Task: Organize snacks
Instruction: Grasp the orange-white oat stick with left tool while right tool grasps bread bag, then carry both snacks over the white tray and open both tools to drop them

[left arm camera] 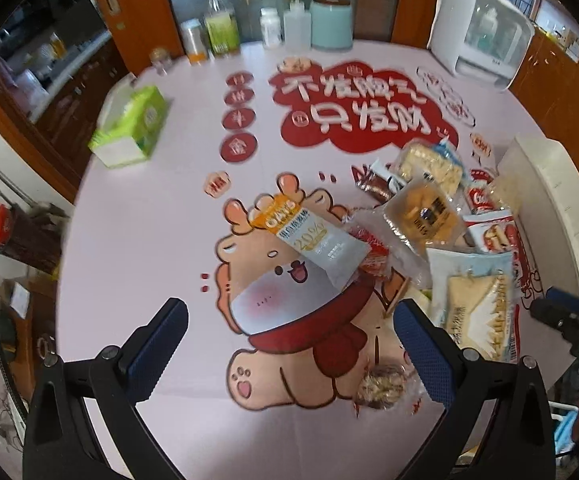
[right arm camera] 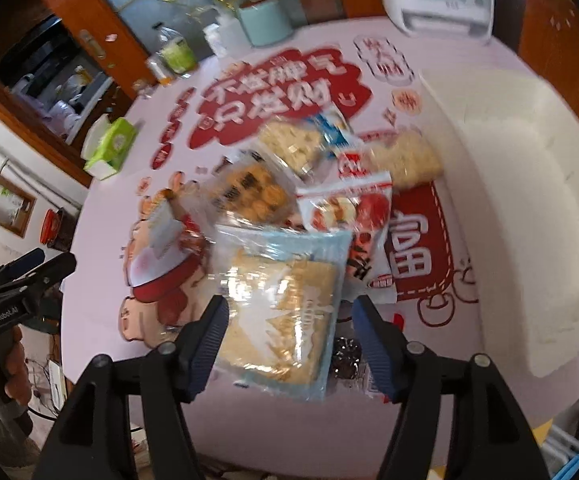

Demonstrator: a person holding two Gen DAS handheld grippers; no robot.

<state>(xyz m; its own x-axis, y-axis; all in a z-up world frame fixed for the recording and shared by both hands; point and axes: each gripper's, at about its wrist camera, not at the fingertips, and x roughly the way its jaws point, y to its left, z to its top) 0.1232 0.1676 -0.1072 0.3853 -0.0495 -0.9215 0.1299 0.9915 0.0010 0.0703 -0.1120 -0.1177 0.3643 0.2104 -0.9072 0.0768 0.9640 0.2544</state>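
Note:
A pile of snack packets lies on the pink printed tablecloth (left arm camera: 149, 240). My right gripper (right arm camera: 289, 344) is open, its fingers on either side of a pale blue sandwich-cracker packet (right arm camera: 285, 312), which also shows in the left wrist view (left arm camera: 477, 304). Behind it lie a round-biscuit packet (right arm camera: 249, 192), a red-and-white packet (right arm camera: 345, 208) and a puffed-rice bar (right arm camera: 405, 160). My left gripper (left arm camera: 289, 340) is open and empty above the cloth; an orange-and-white packet (left arm camera: 309, 240) lies ahead of it and a small nut cake (left arm camera: 381, 388) by its right finger.
A white foam box (right arm camera: 529, 184) stands at the right of the pile, also in the left wrist view (left arm camera: 545, 208). A green tissue box (left arm camera: 129, 128), bottles (left arm camera: 221, 24), a mint canister (left arm camera: 331, 24) and a white appliance (left arm camera: 485, 32) line the far edge.

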